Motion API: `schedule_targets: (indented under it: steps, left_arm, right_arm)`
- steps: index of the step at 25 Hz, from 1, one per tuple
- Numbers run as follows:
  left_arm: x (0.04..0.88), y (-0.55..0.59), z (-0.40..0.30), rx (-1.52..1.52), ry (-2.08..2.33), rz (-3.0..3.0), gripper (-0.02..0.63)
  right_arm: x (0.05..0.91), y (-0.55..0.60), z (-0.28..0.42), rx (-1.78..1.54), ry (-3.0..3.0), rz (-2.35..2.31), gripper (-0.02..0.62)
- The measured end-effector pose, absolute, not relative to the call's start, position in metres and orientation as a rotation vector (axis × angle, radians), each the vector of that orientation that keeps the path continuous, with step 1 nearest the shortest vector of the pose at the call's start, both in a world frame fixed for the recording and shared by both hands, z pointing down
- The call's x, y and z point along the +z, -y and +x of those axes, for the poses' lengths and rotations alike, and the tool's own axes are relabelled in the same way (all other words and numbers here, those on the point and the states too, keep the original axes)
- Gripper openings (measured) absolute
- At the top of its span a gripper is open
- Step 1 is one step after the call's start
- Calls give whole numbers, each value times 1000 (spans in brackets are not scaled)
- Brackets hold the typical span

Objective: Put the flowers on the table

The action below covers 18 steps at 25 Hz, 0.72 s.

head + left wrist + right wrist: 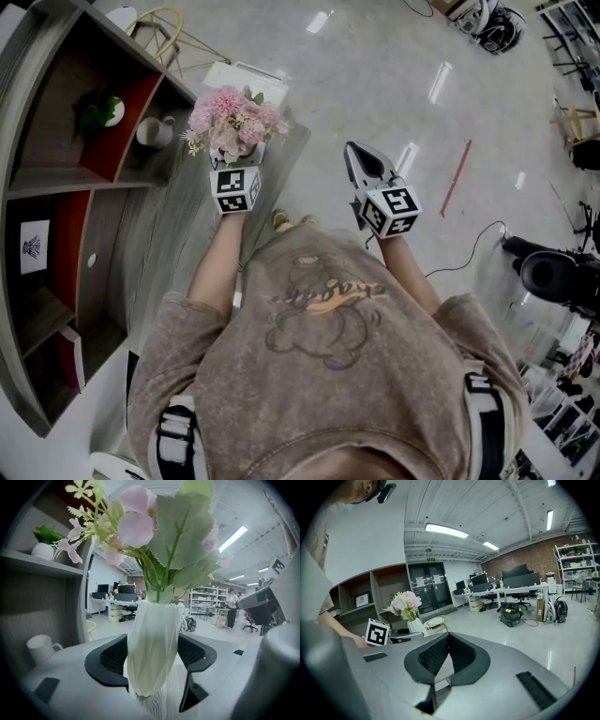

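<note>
White flower vase [153,634] clamped in left tongs [154,663] — right tongs [448,654] closed, empty.

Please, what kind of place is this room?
Probably an open-plan office or workshop. Desks with monitors stand on a bare polished floor, metal storage shelves stand by a brick wall, and strip lights hang overhead.

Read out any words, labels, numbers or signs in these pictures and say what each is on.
No text reads clearly.
Script print on the shirt: upside down, too blurred to read.
Green sign over the door: too small to read.
Marker cubes: black-and-white patterns, no letters.
Framed picture on the shelf: too small to read.
</note>
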State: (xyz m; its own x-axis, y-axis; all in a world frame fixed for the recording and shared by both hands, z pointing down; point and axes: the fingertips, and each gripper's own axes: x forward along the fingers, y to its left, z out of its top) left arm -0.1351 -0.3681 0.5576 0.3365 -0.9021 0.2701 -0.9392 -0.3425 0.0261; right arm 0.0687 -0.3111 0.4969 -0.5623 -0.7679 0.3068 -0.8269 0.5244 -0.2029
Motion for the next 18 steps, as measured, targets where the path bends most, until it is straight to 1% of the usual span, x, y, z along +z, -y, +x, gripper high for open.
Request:
schedule_targets:
  steps: [18]
  left_arm:
    - [563, 364, -142, 332, 1686, 2368, 333]
  right_arm:
    - [494, 299, 77, 478, 2579, 1381, -3]
